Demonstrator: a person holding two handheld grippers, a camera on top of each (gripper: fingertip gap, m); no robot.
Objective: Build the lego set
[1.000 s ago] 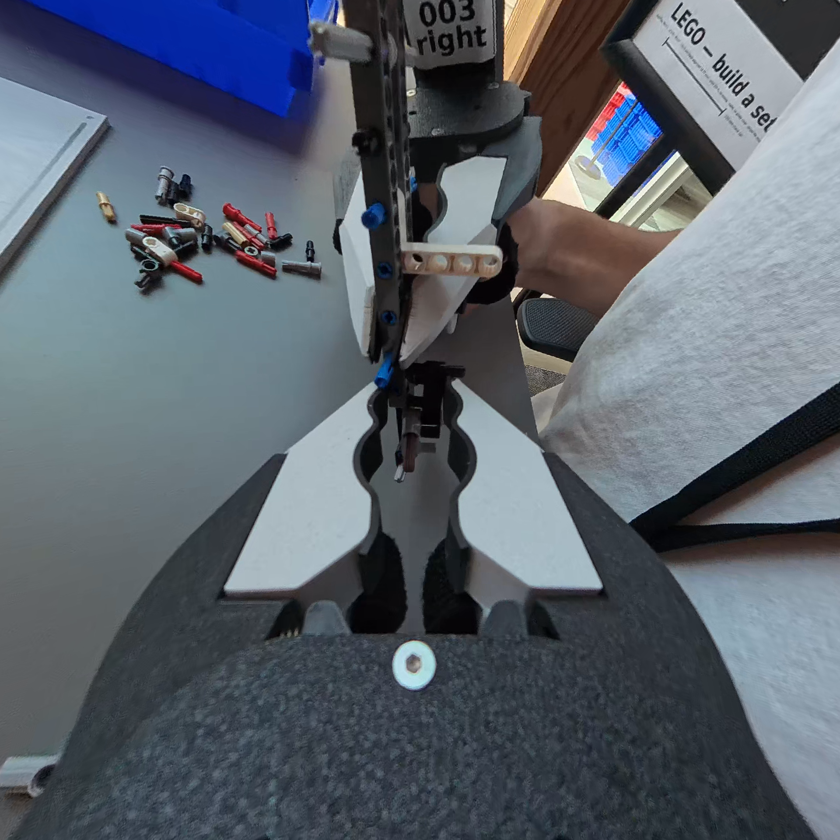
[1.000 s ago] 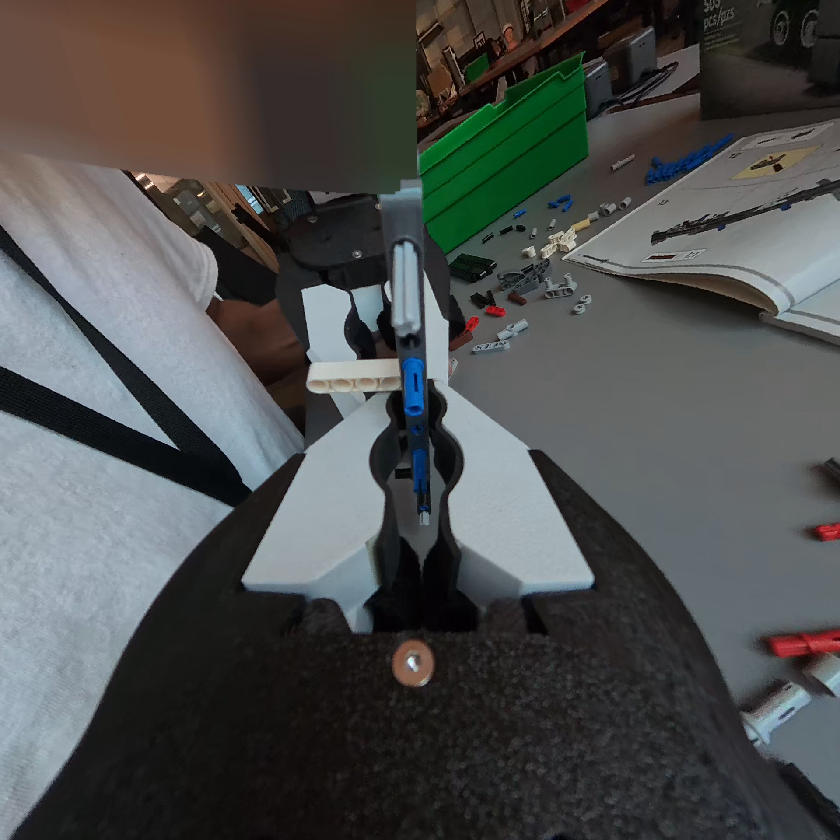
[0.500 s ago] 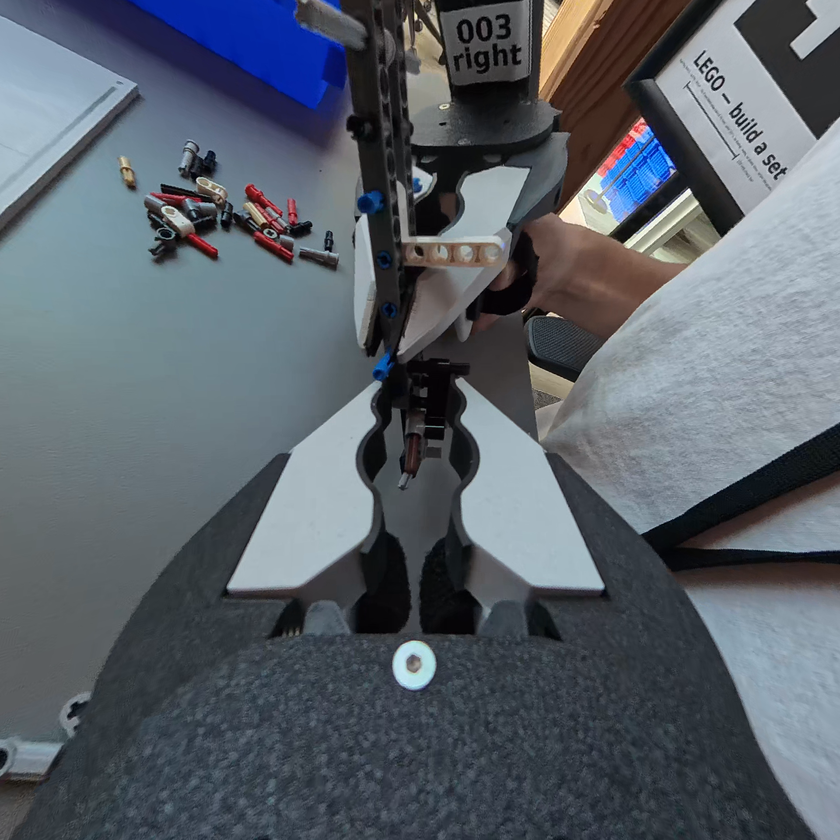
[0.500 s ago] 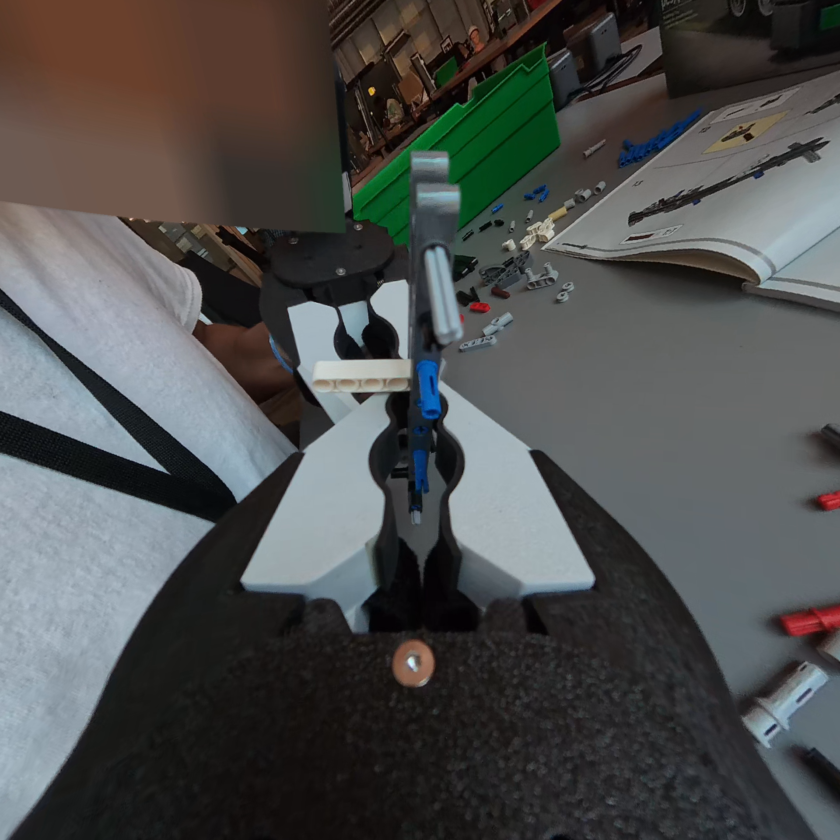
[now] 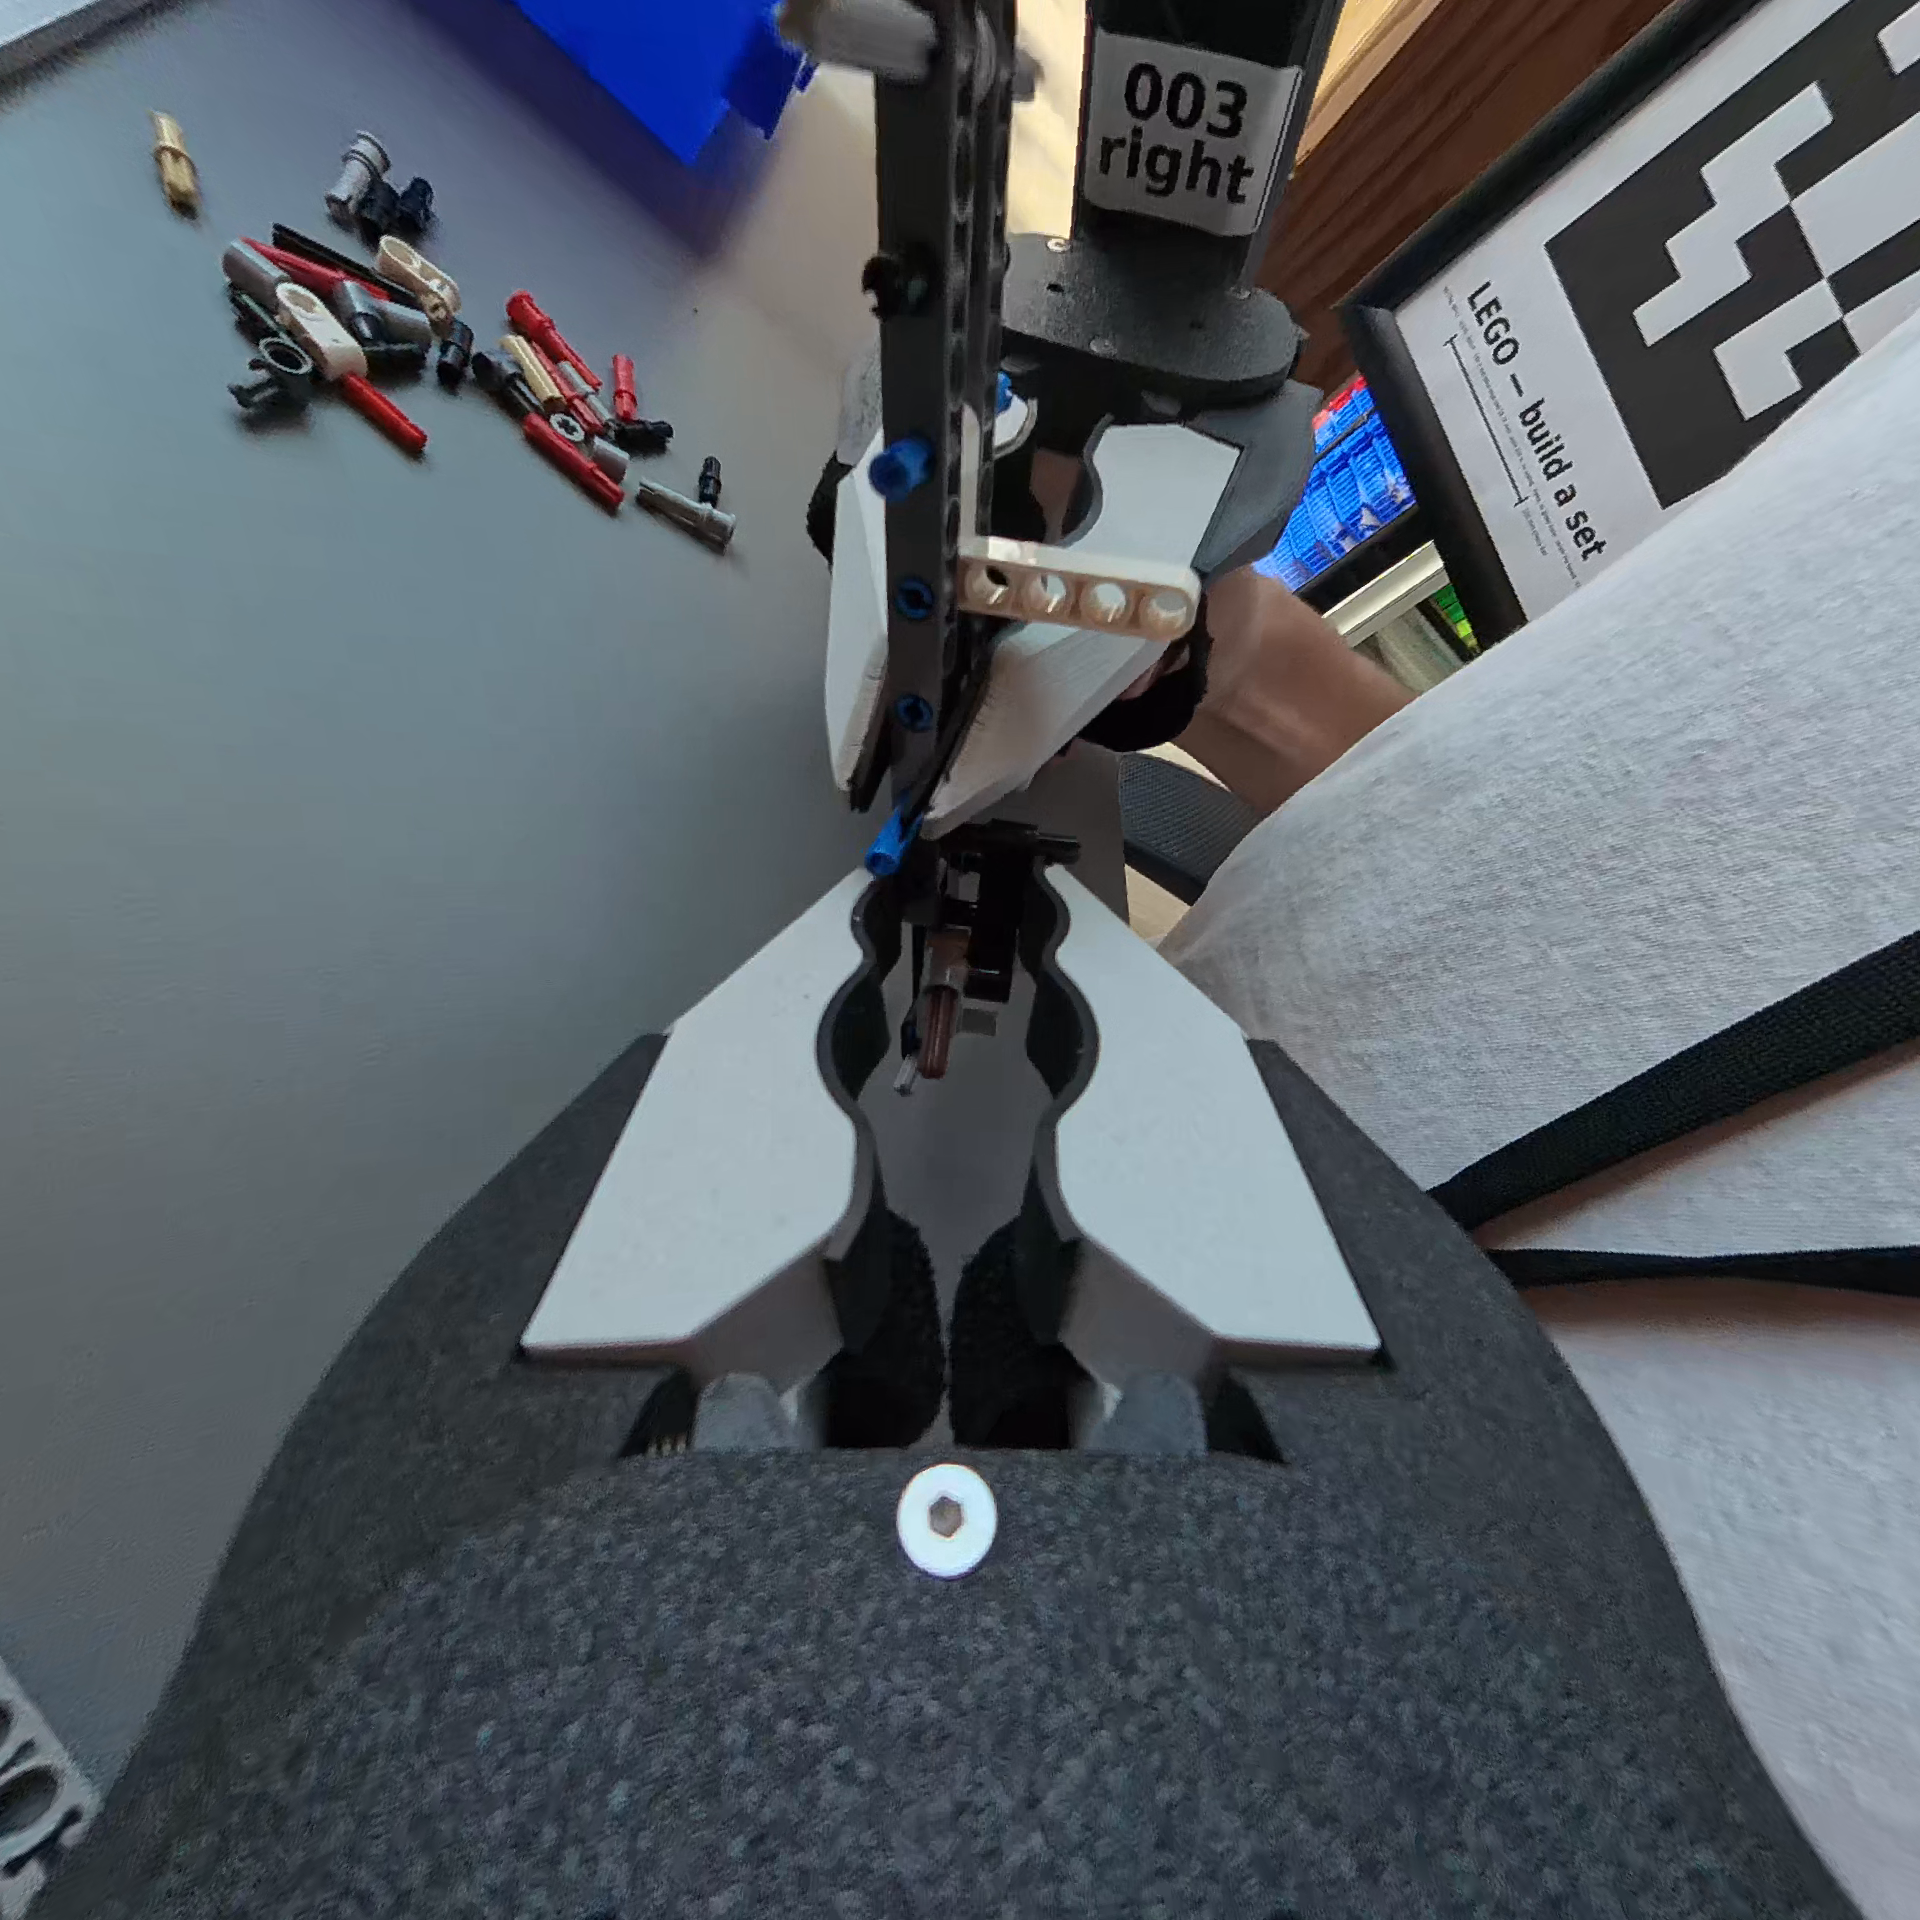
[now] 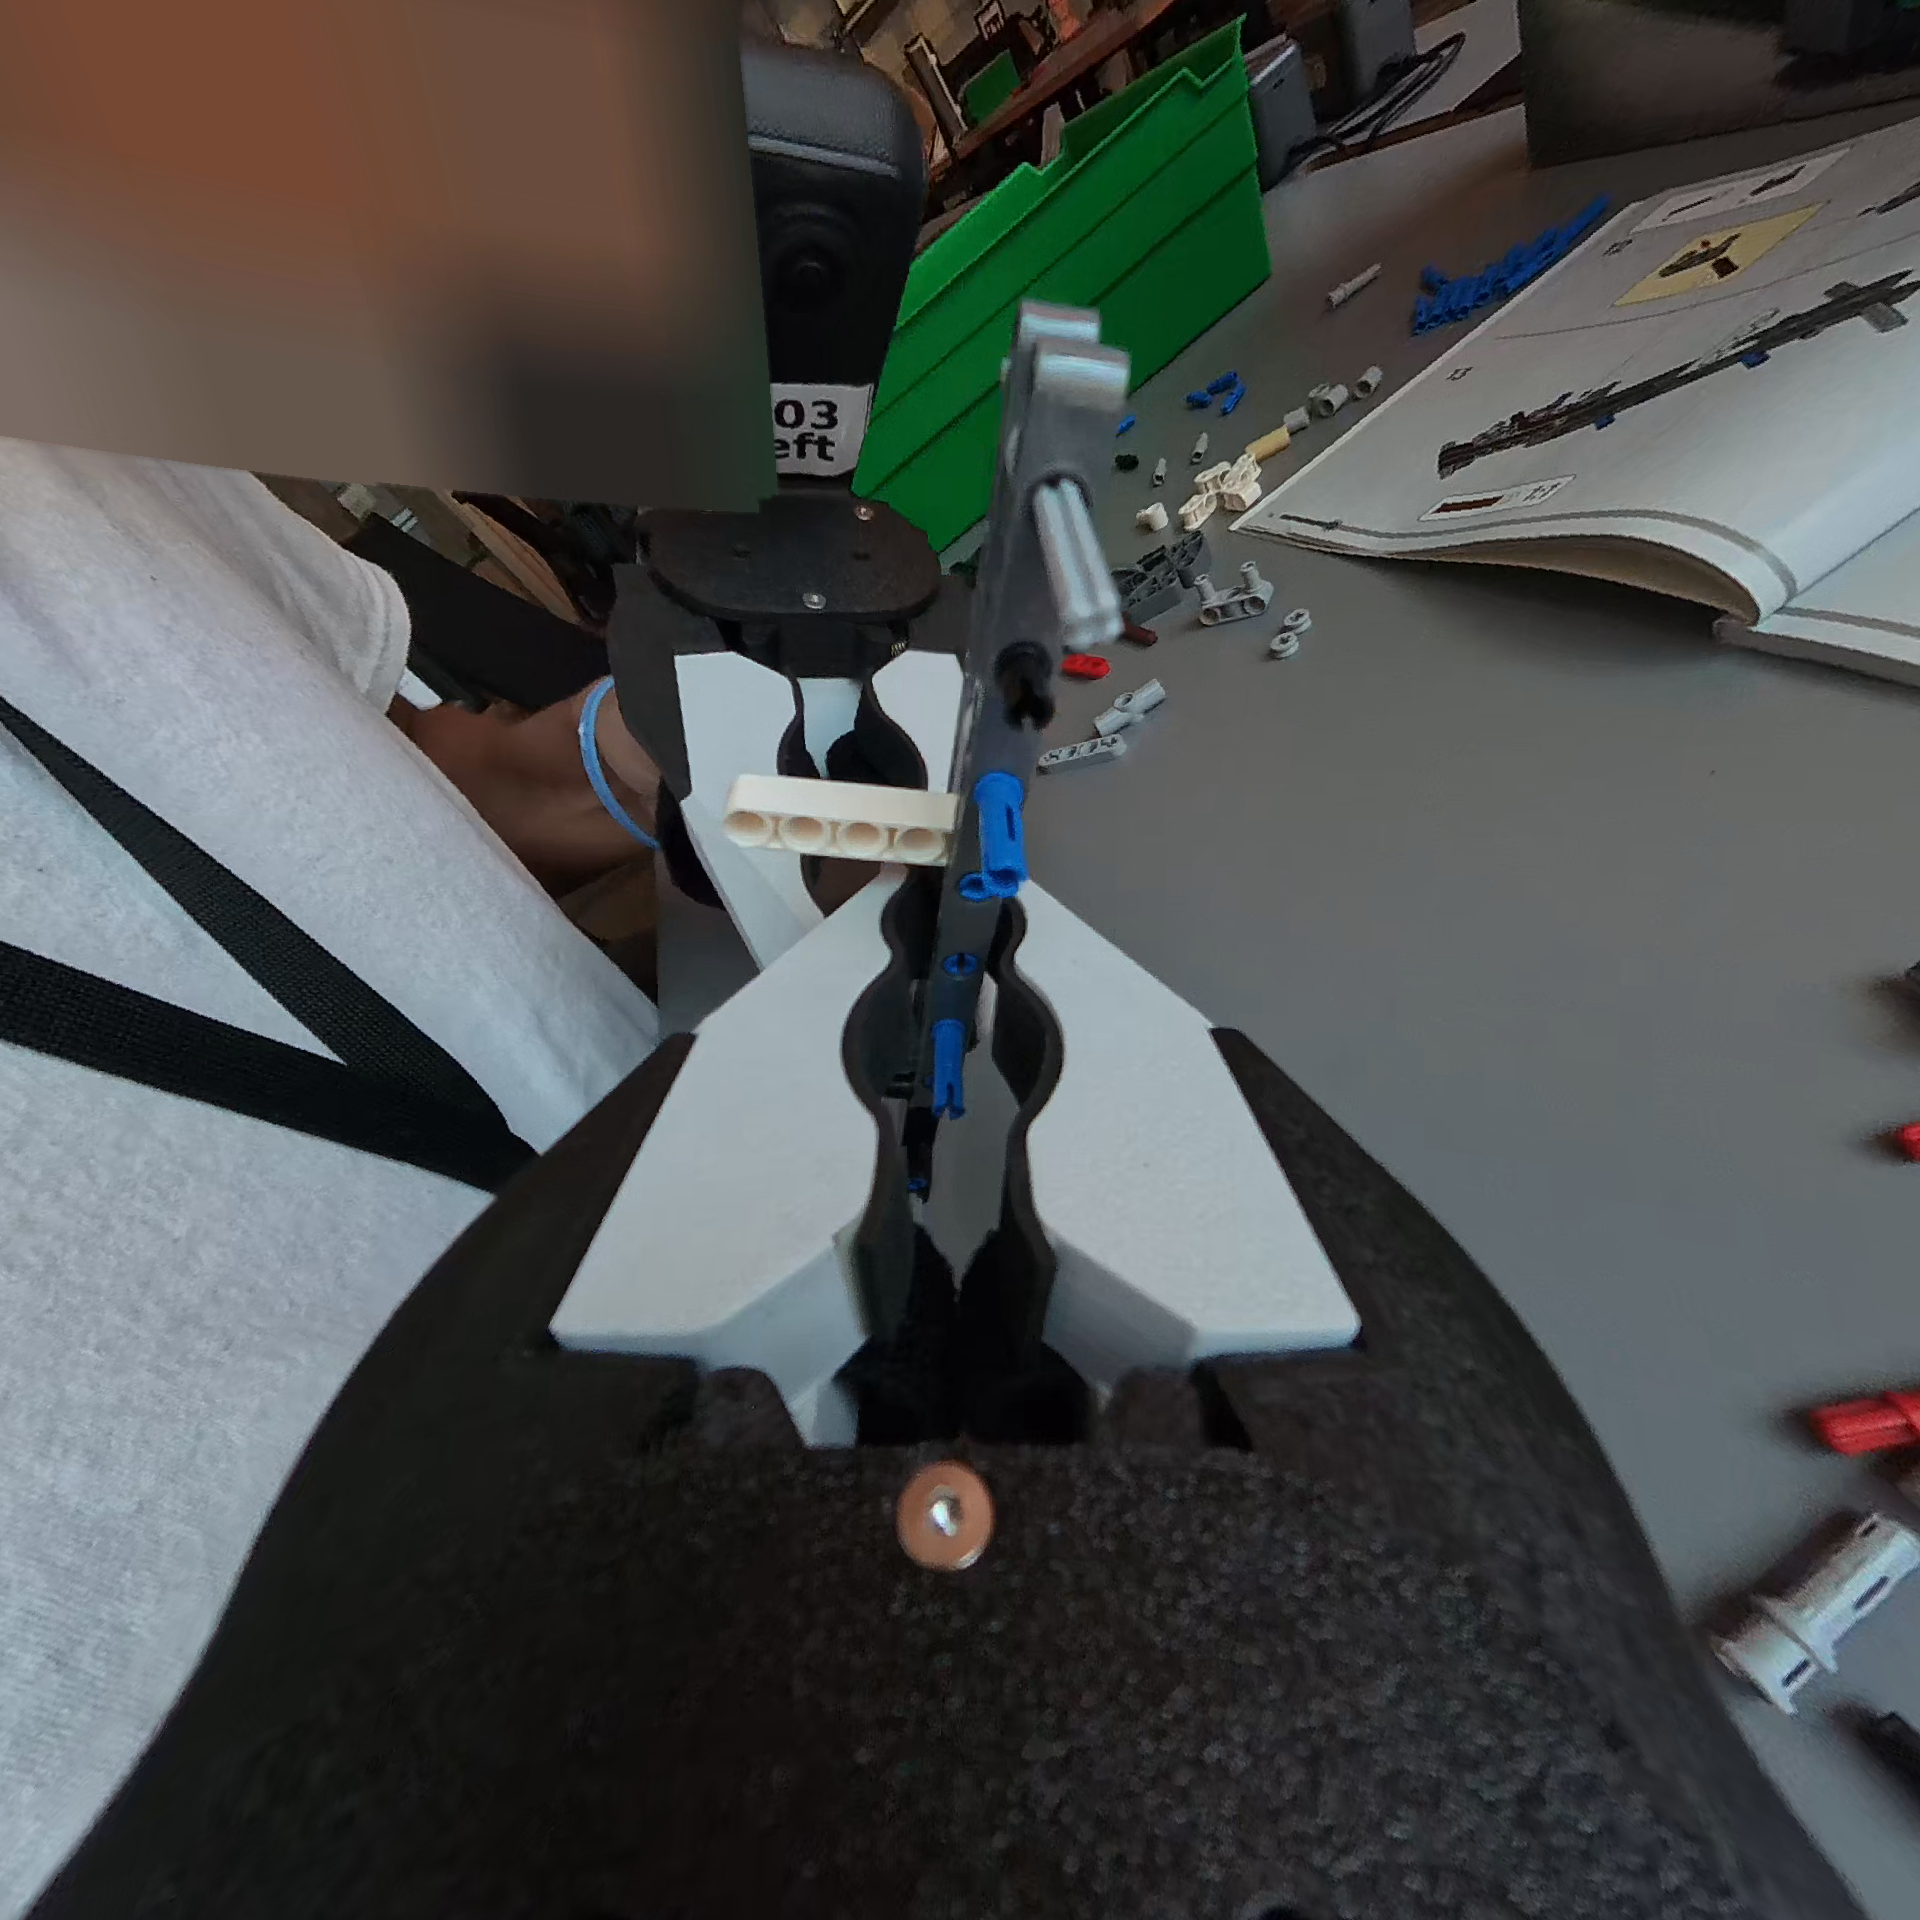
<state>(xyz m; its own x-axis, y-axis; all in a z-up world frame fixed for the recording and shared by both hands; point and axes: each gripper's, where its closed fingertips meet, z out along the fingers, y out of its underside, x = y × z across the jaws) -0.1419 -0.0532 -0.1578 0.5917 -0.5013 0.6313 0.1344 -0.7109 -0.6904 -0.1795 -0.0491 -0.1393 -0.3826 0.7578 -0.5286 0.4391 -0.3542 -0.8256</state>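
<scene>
Right wrist view: the long dark beam [image 6: 1003,665] (blue pins along it, a cream beam [image 6: 842,831] jutting sideways) is clamped in the closed jaws of the right gripper [image 6: 951,914]. A small black-and-brown subassembly [image 5: 961,961] is gripped by the left gripper [image 5: 956,883]. Loose parts [image 5: 436,343] lie on the counter [image 5: 364,779].

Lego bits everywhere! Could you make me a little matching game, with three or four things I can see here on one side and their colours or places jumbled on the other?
Things:
1. storage bin
2. short beam
3. instruction booklet
4. long dark beam

Descriptions:
A. lying open on the table
B. clamped between the right gripper's fingers
C. green
D. cream, sticking sideways from the long beam

Pairs: 1-C, 2-D, 3-A, 4-B
</scene>
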